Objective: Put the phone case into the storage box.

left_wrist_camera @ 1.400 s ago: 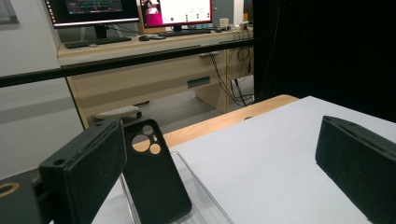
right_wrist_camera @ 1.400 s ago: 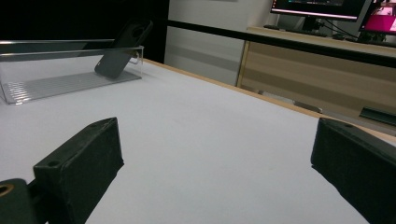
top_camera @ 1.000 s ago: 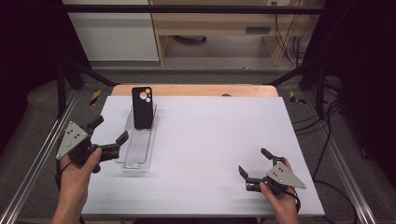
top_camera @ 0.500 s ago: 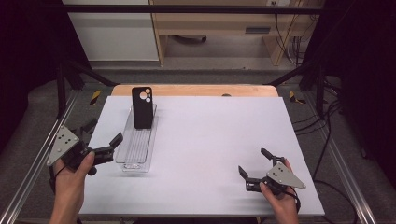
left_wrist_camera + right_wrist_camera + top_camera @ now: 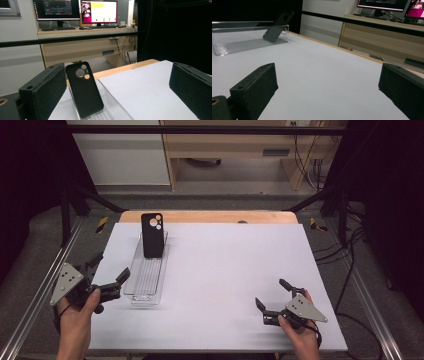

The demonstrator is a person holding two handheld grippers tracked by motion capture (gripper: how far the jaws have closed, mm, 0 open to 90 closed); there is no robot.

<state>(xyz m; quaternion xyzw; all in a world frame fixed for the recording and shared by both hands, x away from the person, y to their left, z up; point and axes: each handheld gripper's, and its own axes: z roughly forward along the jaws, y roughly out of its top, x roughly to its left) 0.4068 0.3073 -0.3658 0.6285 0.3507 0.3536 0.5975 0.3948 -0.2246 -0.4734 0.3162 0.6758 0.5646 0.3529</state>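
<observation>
1. Leaning up at the far end of a long clear plastic tray [image 5: 145, 280] is a black phone case with round camera holes [image 5: 152, 235]. Its bottom edge sits inside the tray and its top tips back.
2. At the left edge of the table, the left gripper [image 5: 107, 276] is held in a person's hand [image 5: 75, 320]. Its two black jaws are wide apart with nothing between them.
3. That gripper is just beside the near end of the tray, with one jaw tip very close to the tray's side. I cannot tell if they touch. The phone case stands farther along, apart from the jaws.
4. From the left gripper view, the phone case [image 5: 85, 90] shows between the two open jaws, closer to the left one.
5. Near the front right of the table, the right gripper [image 5: 272, 295] has its jaws apart too, and holds nothing. It is well apart from the tray and the case.
6. Both grippers and the tray are over a flat white table top [image 5: 230, 270] with a wooden strip [image 5: 210, 216] at the far edge.
7. Behind it are a pale wooden desk [image 5: 82, 47] with two lit computer screens [image 5: 98, 11], black frame bars and some cables.
</observation>
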